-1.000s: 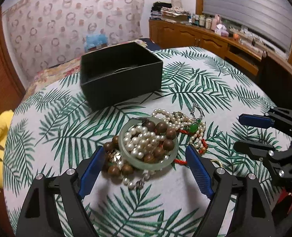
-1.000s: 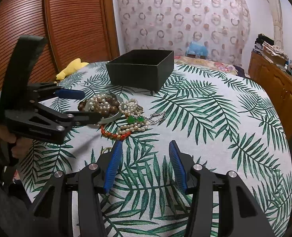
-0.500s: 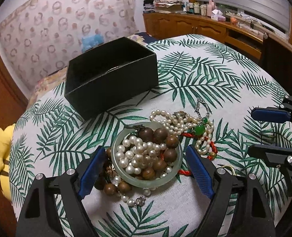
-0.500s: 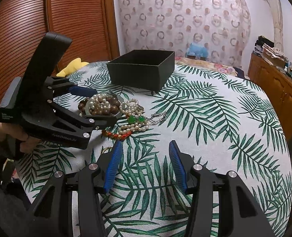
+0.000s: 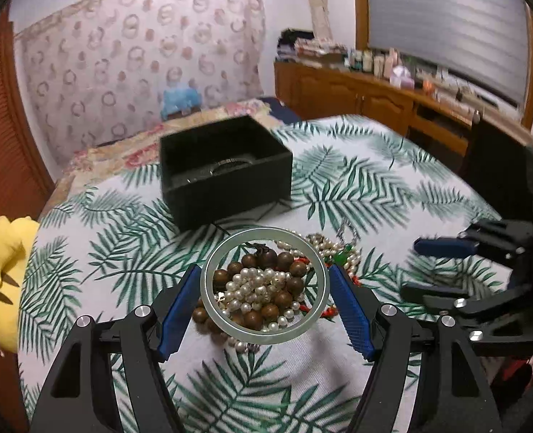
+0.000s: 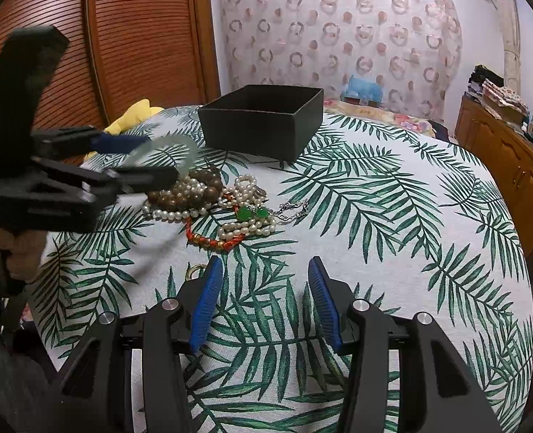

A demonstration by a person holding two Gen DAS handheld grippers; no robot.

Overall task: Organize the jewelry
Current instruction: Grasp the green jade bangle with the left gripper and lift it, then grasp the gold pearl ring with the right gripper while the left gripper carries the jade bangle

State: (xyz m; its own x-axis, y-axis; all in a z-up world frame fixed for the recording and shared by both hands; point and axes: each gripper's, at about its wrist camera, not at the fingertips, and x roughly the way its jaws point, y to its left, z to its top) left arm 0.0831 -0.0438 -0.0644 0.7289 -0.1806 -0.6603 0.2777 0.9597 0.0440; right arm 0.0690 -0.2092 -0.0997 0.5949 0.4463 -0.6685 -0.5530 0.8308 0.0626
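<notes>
My left gripper [image 5: 264, 274] is shut on a pale green jade bangle [image 5: 227, 324] and holds it lifted above the jewelry pile [image 5: 263, 288]; in the right wrist view the bangle [image 6: 190, 146] hangs in the air at the left. The pile holds brown wooden beads [image 6: 194, 196], pearl strands [image 6: 246, 229], a green pendant [image 6: 252, 212] and a red cord bracelet [image 6: 208, 241]. A black open box [image 5: 225, 167] stands behind the pile, with a ring-shaped item inside. My right gripper [image 6: 264, 270] is open and empty, low over the tablecloth in front of the pile.
The round table has a palm-leaf cloth [image 6: 392, 216]. A yellow plush toy [image 5: 3, 281] sits at the left edge. A small gold ring [image 6: 194, 270] lies by my right gripper's left finger. A wooden sideboard [image 5: 374, 97] stands behind at the right.
My left gripper closed on the jade bangle and lifted it off the pile. The beads and pearls stayed on the cloth. My right gripper has not moved.
</notes>
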